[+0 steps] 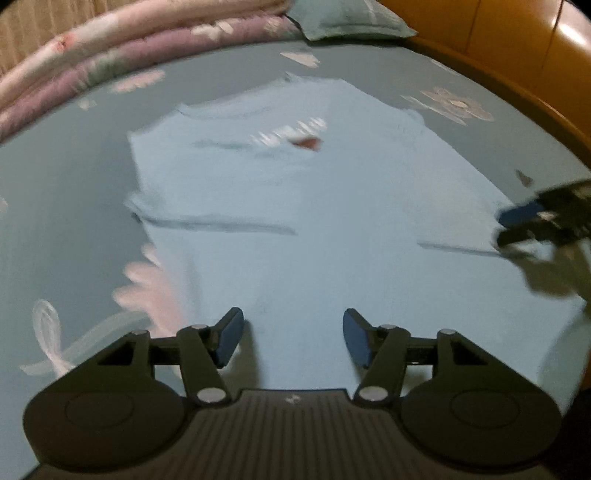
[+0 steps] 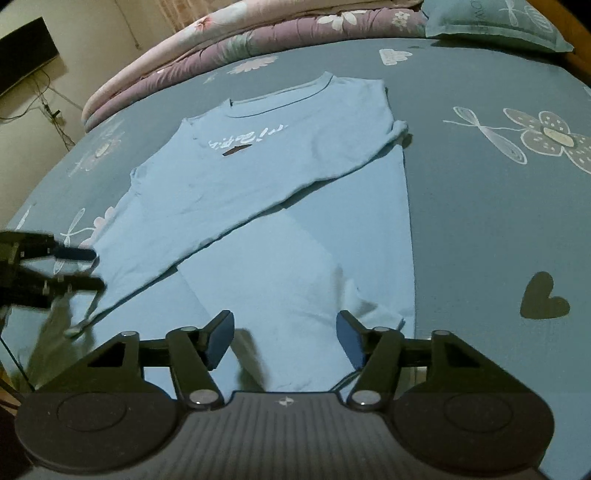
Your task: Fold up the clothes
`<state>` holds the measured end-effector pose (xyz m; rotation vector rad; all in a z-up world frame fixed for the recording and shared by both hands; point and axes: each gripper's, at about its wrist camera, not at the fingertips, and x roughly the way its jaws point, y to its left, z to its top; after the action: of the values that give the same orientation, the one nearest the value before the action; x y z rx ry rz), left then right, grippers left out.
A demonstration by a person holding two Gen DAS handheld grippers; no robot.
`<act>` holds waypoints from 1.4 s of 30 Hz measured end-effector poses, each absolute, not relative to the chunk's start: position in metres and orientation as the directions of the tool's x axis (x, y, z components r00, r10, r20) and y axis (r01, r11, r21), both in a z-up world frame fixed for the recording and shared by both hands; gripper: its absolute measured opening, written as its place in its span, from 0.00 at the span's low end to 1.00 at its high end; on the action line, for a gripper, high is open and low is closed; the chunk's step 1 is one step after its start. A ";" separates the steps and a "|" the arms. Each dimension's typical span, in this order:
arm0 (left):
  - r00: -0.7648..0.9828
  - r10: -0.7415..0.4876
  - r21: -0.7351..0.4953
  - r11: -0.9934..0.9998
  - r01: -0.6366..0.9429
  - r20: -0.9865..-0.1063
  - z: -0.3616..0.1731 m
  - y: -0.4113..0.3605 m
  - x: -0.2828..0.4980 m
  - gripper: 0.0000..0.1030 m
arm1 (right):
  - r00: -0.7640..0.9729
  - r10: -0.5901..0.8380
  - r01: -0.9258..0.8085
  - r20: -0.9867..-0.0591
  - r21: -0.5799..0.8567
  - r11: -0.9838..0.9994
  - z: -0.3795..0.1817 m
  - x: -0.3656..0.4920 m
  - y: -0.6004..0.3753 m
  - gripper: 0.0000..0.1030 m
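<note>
A light blue T-shirt (image 2: pixel 258 177) lies flat on the bed, collar at the far side, with white lettering on the chest. One side of it is folded diagonally across the body. In the left wrist view the T-shirt (image 1: pixel 295 192) fills the middle, blurred. My left gripper (image 1: pixel 293 326) hovers open over its near fabric with nothing between the pads. The left gripper (image 2: pixel 92 269) also shows in the right wrist view, beside the shirt's lower left edge. My right gripper (image 2: pixel 286 326) stands open over the shirt's near hem, holding nothing. The right gripper (image 1: pixel 504 227) also shows at the folded edge.
The blue flowered bedsheet (image 2: pixel 480 206) surrounds the shirt. A folded pink and purple quilt (image 2: pixel 229 40) and a teal pillow (image 2: pixel 495 22) lie along the far side. A wooden bed frame (image 1: pixel 517 48) curves at the right. A dark screen (image 2: pixel 22 62) and cables hang on the wall.
</note>
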<state>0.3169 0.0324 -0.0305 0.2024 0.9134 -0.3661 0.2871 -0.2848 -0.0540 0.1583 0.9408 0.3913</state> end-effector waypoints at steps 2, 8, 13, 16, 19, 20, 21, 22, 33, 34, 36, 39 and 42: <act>0.601 -0.206 0.050 0.924 0.380 -0.772 -0.022 0.035 0.335 0.59 | 0.522 0.396 -0.265 -0.755 0.298 0.917 -0.055 0.288 -0.282 0.75; 0.672 -0.204 0.057 0.937 0.345 -0.712 -0.025 0.033 0.417 0.59 | 0.523 0.396 -0.272 -0.755 0.293 0.917 -0.056 0.288 -0.274 0.83; 0.609 -0.154 -0.008 0.972 0.235 -0.778 -0.057 0.056 0.459 0.59 | 0.533 0.383 -0.241 -0.754 0.299 0.923 -0.055 0.286 -0.274 0.84; 0.615 -0.155 0.008 0.967 0.254 -0.773 -0.052 0.063 0.444 0.59 | 0.538 0.369 -0.233 -0.758 0.288 0.929 -0.056 0.284 -0.270 0.88; 0.623 -0.150 0.055 0.953 0.298 -0.768 -0.035 0.060 0.419 0.60 | 0.534 0.356 -0.231 -0.767 0.272 0.934 -0.056 0.286 -0.264 0.93; 0.620 -0.167 0.045 0.949 0.312 -0.767 -0.028 0.061 0.410 0.60 | 0.529 0.349 -0.232 -0.773 0.264 0.936 -0.056 0.287 -0.261 0.95; 0.615 -0.187 0.028 0.946 0.323 -0.766 -0.022 0.060 0.401 0.61 | 0.523 0.346 -0.236 -0.779 0.257 0.937 -0.056 0.288 -0.259 0.96; 0.611 -0.209 0.008 0.943 0.333 -0.763 -0.018 0.058 0.391 0.63 | 0.517 0.343 -0.241 -0.784 0.251 0.938 -0.056 0.289 -0.256 0.99; 0.547 -0.330 -0.121 0.916 0.382 -0.769 -0.010 0.018 0.298 0.70 | 0.563 0.304 -0.269 -0.768 0.178 0.947 -0.061 0.276 -0.247 1.00; 0.548 -0.320 -0.107 0.917 0.385 -0.773 -0.011 0.013 0.291 0.70 | 0.572 0.301 -0.278 -0.763 0.164 0.946 -0.062 0.274 -0.245 1.00; 0.553 -0.305 -0.081 0.916 0.392 -0.775 -0.011 0.004 0.275 0.70 | 0.584 0.285 -0.287 -0.760 0.136 0.948 -0.060 0.269 -0.243 1.00; 0.566 -0.287 -0.041 0.913 0.407 -0.773 -0.008 -0.007 0.250 0.72 | 0.607 0.298 -0.293 -0.737 0.141 0.946 -0.053 0.258 -0.246 1.00; 0.594 -0.237 0.021 0.919 0.394 -0.769 -0.002 -0.014 0.221 0.72 | 0.644 0.311 -0.271 -0.699 0.171 0.947 -0.046 0.239 -0.255 1.00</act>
<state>0.2211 -0.0135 -0.0020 0.1972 0.8612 -0.3690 0.2391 -0.2553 -0.0460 0.0524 0.8050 0.3315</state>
